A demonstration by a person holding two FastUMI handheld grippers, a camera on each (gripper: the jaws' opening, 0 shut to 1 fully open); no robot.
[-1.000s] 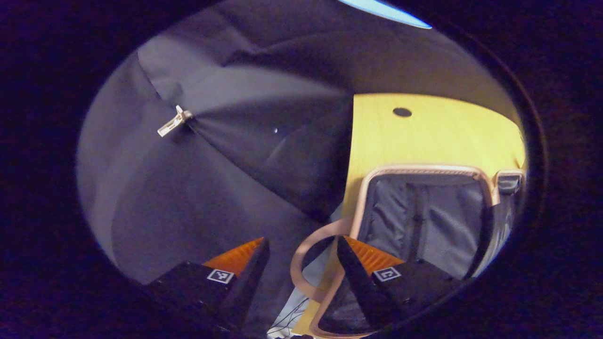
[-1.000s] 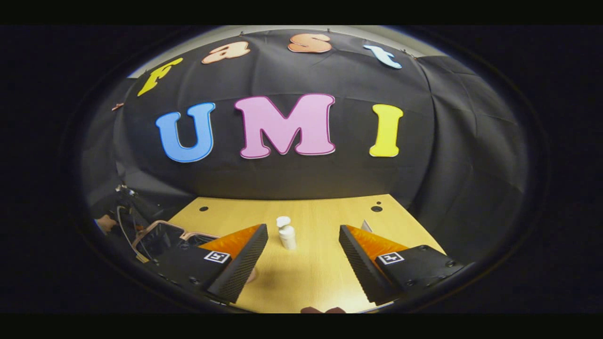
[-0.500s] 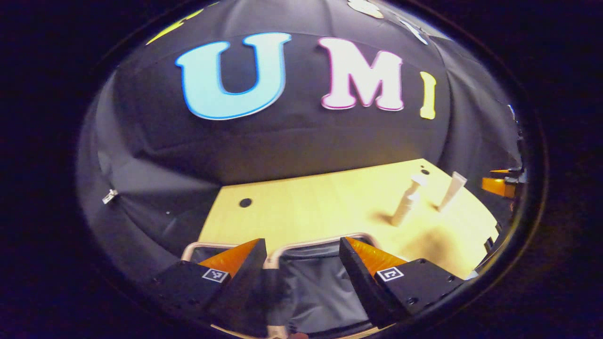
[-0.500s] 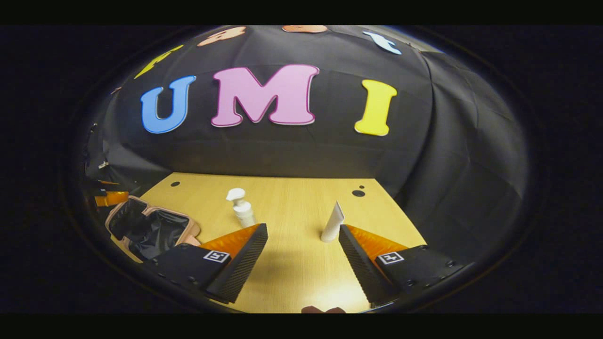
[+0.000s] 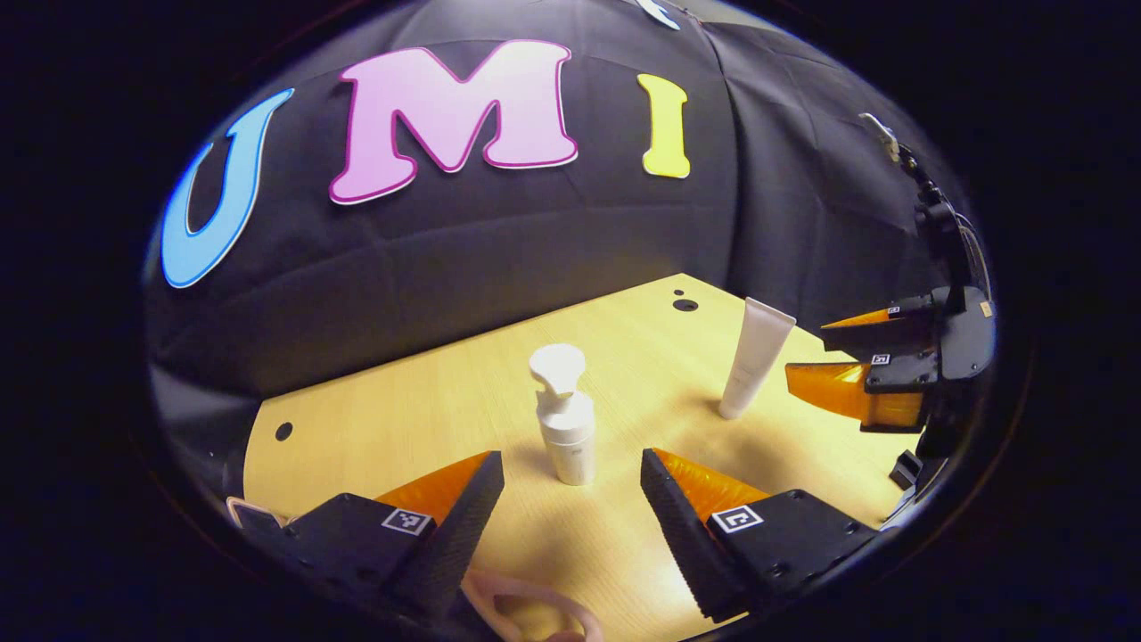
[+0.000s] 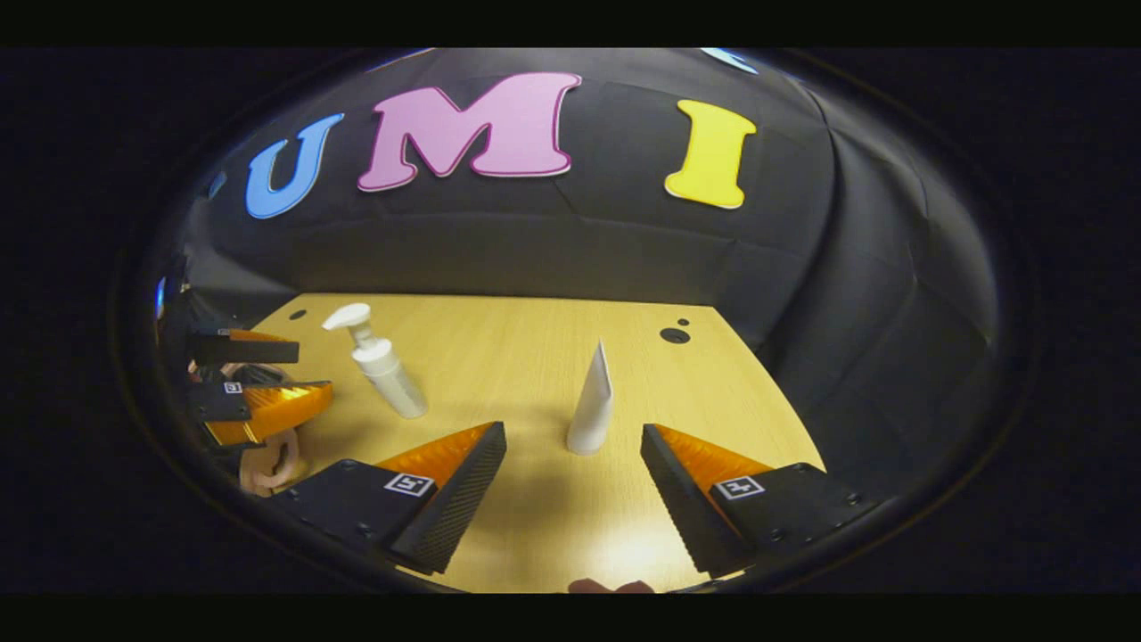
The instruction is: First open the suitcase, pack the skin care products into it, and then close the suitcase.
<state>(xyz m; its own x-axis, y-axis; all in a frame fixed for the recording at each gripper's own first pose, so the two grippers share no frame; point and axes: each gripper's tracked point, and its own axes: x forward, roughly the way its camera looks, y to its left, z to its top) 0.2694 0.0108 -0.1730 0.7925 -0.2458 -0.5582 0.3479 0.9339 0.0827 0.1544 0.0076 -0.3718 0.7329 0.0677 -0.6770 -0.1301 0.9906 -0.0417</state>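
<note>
Left gripper [image 5: 570, 499]: spread wide, empty, touching nothing; both fingers sit at the bottom of the left gripper view, with the pump bottle standing in the gap beyond them (not between the pads).
Right gripper [image 6: 570, 486]: spread wide, empty; the tube stands just beyond its fingertips at centre of the right gripper view, apart from both fingers.
Left gripper seen from the right: at the left edge of the right gripper view [image 6: 254, 383], its orange fingers parted.
Right gripper seen from the left: at the right edge of the left gripper view [image 5: 856, 366], fingers parted, near the tube but not touching it.
Pump bottle [image 5: 565, 419]: count one; white, upright on the table, centre of the left gripper view; also in the left-centre of the right gripper view [image 6: 379, 361].
Tube [image 6: 592, 401]: count one; white, standing on its cap; right of centre in the left gripper view [image 5: 754, 357].
Suitcase: a pinkish handle loop shows at bottom centre of the left gripper view [image 5: 526, 611]; body mostly hidden, so lid state cannot be told.
Table [image 6: 535, 339]: light wood, with dark holes near its far corners.
</note>
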